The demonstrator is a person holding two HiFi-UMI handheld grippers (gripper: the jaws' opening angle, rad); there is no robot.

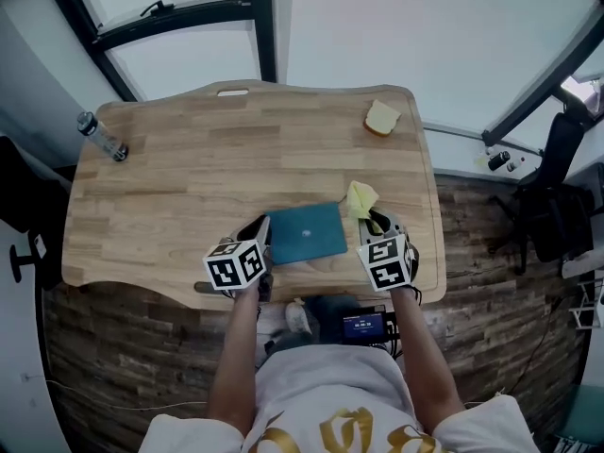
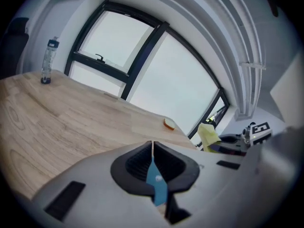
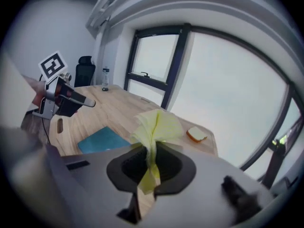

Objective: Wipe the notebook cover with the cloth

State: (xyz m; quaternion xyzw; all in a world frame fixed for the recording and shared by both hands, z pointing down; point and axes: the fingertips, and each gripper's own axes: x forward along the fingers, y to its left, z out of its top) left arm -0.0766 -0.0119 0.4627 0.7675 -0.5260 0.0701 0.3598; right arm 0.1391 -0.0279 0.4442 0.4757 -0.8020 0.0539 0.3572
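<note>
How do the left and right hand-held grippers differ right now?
The left hand-held gripper is shut on the thin edge of the teal notebook; the right hand-held gripper is shut on the yellow cloth. The left one's load shows as a thin sliver; the right one's bunches up beyond the jaws. Both are shut.

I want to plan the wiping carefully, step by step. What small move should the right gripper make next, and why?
Probably move the right gripper left and down until the yellow cloth touches the notebook cover. Its jaws are shut on the cloth, which is beside the notebook's right edge, not on the cover, and the left gripper is shut on the left edge, likely steadying it.
</note>
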